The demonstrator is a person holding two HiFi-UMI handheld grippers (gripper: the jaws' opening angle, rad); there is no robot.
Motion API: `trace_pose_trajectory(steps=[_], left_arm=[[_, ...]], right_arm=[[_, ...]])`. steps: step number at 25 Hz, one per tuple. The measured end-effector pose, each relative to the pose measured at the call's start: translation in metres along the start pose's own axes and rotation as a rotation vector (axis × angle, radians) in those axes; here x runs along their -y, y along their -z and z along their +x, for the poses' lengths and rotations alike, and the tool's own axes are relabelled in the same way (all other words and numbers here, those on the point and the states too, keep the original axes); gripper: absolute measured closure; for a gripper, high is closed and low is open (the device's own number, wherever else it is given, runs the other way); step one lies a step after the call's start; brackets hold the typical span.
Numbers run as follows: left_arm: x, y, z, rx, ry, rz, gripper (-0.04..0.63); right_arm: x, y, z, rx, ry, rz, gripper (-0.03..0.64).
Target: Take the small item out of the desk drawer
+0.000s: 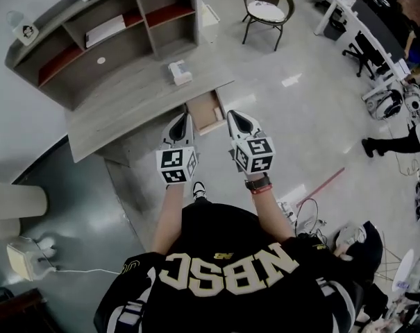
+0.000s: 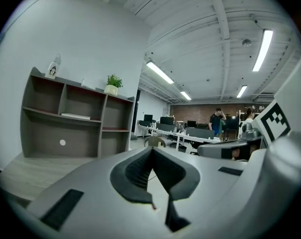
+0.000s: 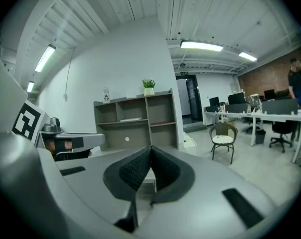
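Observation:
The grey desk [image 1: 119,109] with its shelf unit [image 1: 105,30] stands ahead of me, and its drawer [image 1: 206,111] is pulled open, showing a pale wooden inside. I cannot make out a small item in it. My left gripper [image 1: 184,121] hovers just left of the drawer, shut and empty, its jaws meeting at the tip [image 2: 152,151]. My right gripper [image 1: 233,117] is held just right of the drawer, also shut with nothing between its jaws [image 3: 150,151]. Both are held at about desk height, short of the desk.
A white box [image 1: 180,71] lies on the desk top above the drawer. A round-backed chair [image 1: 267,9] stands to the far right, with office desks [image 1: 355,19] beyond it. Cables [image 1: 310,217] lie on the floor by my right side.

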State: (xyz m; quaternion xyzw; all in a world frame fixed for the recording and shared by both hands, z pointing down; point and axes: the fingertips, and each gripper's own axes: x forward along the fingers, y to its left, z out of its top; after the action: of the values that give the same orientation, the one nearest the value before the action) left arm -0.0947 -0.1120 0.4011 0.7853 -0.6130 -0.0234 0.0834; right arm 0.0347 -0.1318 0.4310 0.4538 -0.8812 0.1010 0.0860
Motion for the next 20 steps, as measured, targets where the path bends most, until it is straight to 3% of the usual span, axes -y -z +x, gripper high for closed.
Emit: trace_pose_trajectory(steps=[3, 7, 20], left_arm=[[-0.013, 0.002, 0.020, 0.016, 0.060, -0.017, 0.580], [-0.023, 0.024, 0.046, -0.029, 0.109, -0.021, 0.580], [-0.020, 0.172, 0.165, -0.384, 0.112, -0.146, 0.578]], right_arm=[[0.008, -0.001, 0.028, -0.002, 0.024, 0.008, 0.607], [0.019, 0.009, 0.057, -0.016, 0.058, 0.023, 0.607], [0.097, 0.084, 0.132, -0.192, 0.063, 0.144, 0.607]])
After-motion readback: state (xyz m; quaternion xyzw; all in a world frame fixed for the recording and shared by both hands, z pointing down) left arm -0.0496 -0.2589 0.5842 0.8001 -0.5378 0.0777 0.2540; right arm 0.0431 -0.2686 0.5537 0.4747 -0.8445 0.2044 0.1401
